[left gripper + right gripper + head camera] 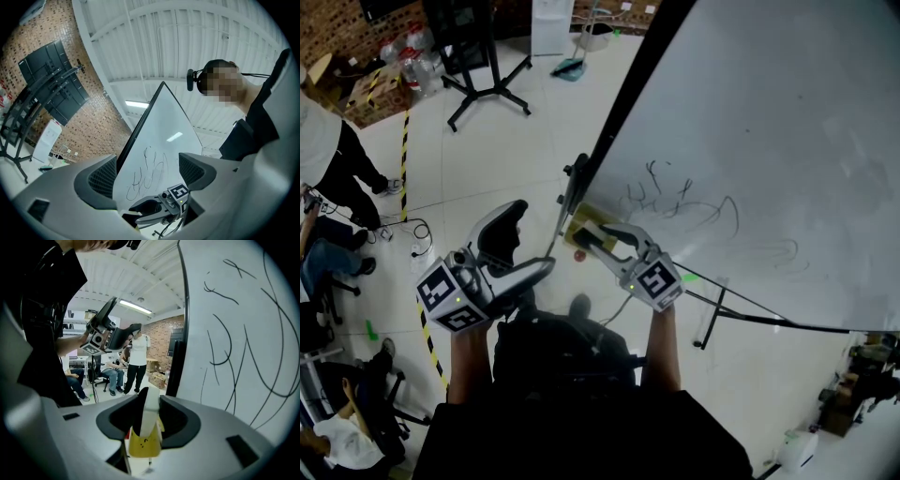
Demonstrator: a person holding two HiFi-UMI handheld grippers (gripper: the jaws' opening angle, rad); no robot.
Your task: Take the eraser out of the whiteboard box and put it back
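The eraser, white with a black felt face, stands on edge between the jaws of my right gripper, which is shut on it. Right under it is the yellow whiteboard box, fixed at the lower left corner of the whiteboard. From the head view, the right gripper reaches over that box at the board's dark frame. My left gripper hangs to the left, clear of the board, jaws apart and empty. In the left gripper view its jaws frame the scribbled whiteboard and the right gripper.
Black scribbles cover the whiteboard. Its stand leg runs along the floor at the right. A black wheeled stand is at the back left. People sit at the left edge, and one stands beyond the board.
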